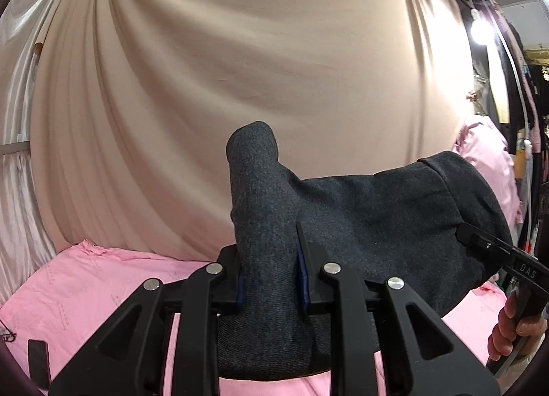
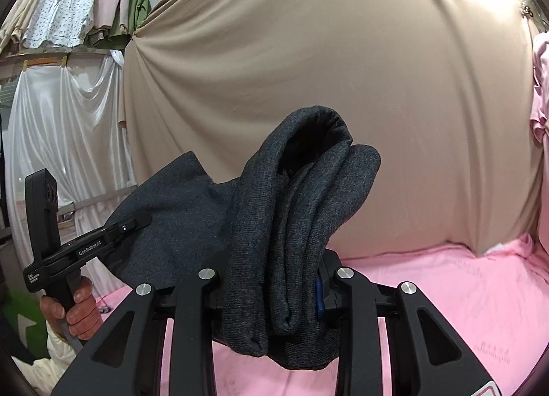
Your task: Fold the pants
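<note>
Only the right wrist view shows the clothes rack (image 2: 79, 15) with hanging garments at upper left; only the left wrist view shows the bright lamp (image 1: 480, 30) at right. Both views show the dark grey pants (image 1: 360, 210) held up above the pink sheet (image 1: 85, 286), against a beige backdrop (image 1: 240, 70). The left gripper (image 1: 271, 279) is clamped on a bunched fold of the pants. The right gripper (image 2: 274, 293) is clamped on several stacked layers of fabric.
</note>
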A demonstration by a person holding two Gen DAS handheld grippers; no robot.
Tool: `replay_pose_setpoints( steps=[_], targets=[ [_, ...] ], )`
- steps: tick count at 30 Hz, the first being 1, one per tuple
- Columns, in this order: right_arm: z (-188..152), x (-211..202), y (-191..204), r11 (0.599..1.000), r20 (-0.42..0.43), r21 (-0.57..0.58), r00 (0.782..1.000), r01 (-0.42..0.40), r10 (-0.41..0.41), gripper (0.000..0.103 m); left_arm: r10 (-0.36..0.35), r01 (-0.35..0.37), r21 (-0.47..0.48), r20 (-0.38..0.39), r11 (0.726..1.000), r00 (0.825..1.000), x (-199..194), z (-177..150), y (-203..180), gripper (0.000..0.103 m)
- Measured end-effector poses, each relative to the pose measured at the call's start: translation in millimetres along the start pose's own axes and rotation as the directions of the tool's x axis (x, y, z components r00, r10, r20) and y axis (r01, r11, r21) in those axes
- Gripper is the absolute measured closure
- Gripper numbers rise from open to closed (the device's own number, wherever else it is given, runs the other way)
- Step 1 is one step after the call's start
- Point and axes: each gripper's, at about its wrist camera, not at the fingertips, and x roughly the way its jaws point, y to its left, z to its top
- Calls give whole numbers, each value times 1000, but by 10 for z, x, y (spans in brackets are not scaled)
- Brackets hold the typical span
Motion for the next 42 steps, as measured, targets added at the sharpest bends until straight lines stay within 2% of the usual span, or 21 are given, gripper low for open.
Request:
replay_pose_setpoints(
  steps=[7,14,16,19,21,22,23,24,25,26,27,28,29,30,32,34,36,38,40,41,42],
  targets=[
    [-65,1035,-498,999,-48,37,999,29,-27,74,61,-61,-7,-76,998,995,1219,-123,216,82],
    [-706,2073,-1263,987,-193,140,980,84,-56,74,119,-123,-8,-218,992,969,2490,-789,477,81],
    [-996,2364,-1470,979,-268,170,962,111,-63,74,123,-132,-10,-292,991,949,2830,-1093,546,81],
    [-1512,2734,-1754,965,-400,208,914,161,-66,74,134,-143,10,-419,990,898,3276,-1647,594,81],
    [-1871,2957,-1917,954,-509,211,857,212,-78,73,123,-139,6,-507,990,853,3496,-1980,652,81],
    [-2015,3028,-1974,948,-557,204,825,244,-92,72,112,-148,-15,-575,989,810,3640,-2220,716,79],
    [-2132,3063,-2026,943,-594,194,798,271,-107,65,117,-162,-19,-607,987,786,3699,-2340,753,71],
    [-2154,3052,-2082,938,-605,225,792,264,-78,62,119,-169,-22,-624,985,773,3726,-2446,790,66],
    [-2097,2995,-2130,933,-601,246,796,263,-66,61,129,-178,-23,-599,984,790,3664,-2475,826,51],
    [-2042,2923,-2162,927,-606,222,788,302,-112,45,168,-203,9,-598,979,784,3608,-2453,855,35],
    [-1994,2810,-2196,917,-600,189,781,352,-176,36,187,-215,25,-601,976,777,3564,-2421,883,34],
    [-1929,2683,-2216,908,-577,174,787,380,-218,35,181,-222,6,-601,975,778,3451,-2330,955,34],
    [-1847,2573,-2170,904,-546,166,801,393,-248,42,182,-237,-13,-600,972,779,3376,-2272,1010,35],
    [-1773,2508,-2116,910,-518,158,817,383,-253,67,197,-277,-45,-594,960,780,3277,-2144,1076,35],
    [-1630,2589,-1913,938,-511,140,835,316,-205,101,171,-287,-116,-575,951,800,3221,-1934,1123,35],
    [-1519,2784,-1719,963,-490,117,858,243,-157,102,121,-251,-154,-572,956,812,3329,-1772,984,35],
    [-1500,2961,-1606,974,-494,57,854,218,-162,102,99,-229,-159,-574,960,813,3488,-1726,847,32],
    [-1572,3265,-1621,971,-531,34,827,239,-185,102,93,-207,-117,-614,971,784,3750,-1855,653,29],
    [-1788,3434,-1931,935,-582,7,762,355,-284,103,165,-257,-41,-668,966,725,4053,-2151,656,29],
    [-1897,3432,-2117,927,-595,35,753,373,-281,103,198,-276,-3,-690,961,696,4141,-2272,641,26],
    [-1945,3344,-2279,927,-571,119,788,355,-229,103,223,-282,26,-686,959,693,4186,-2410,665,22]
  ],
)
